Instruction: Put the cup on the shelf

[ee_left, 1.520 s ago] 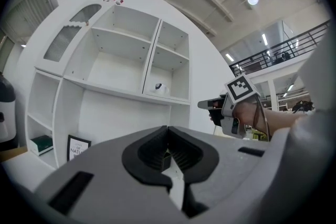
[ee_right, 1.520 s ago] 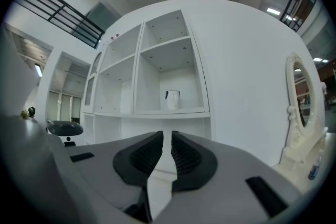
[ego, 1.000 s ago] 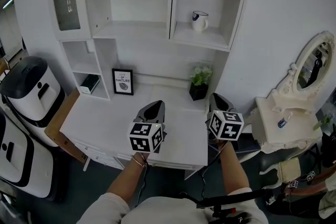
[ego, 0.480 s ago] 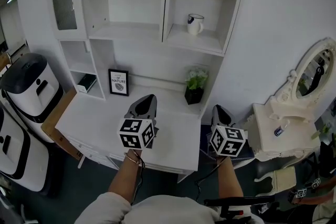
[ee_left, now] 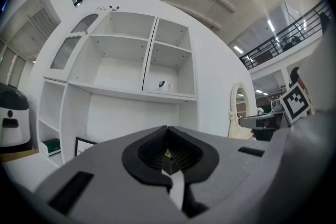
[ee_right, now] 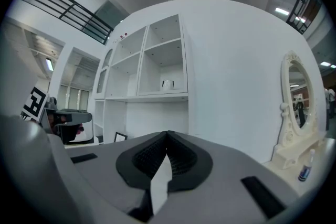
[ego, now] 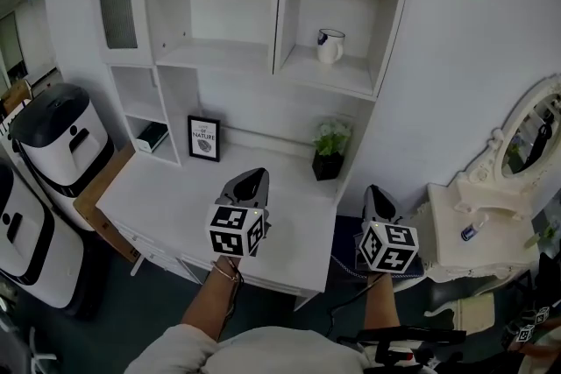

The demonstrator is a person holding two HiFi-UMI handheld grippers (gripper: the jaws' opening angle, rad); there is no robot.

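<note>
Retreat is pretty much the whole story here. Going left to right: the left gripper hangs below and left of the cup, over the desk. Its jaws are pressed together with nothing in them, and it's only eased back a little over the last second.

The cup hasn't budged. It stands upright on the shelf in the right-hand bay, well apart from both tools, with the little plant straight below it.

The right gripper is the 1 that moved most. A second ago it was over the desk, below the cup and just beside that plant. Now it's further below and right of the cup, out past the desk's front corner, jaws also closed tight on nothing.

To me that reads as job done: the cup's placed, the 2 empty tools are pulling away, and I'd guess there's nothing left but to clear off.
</note>
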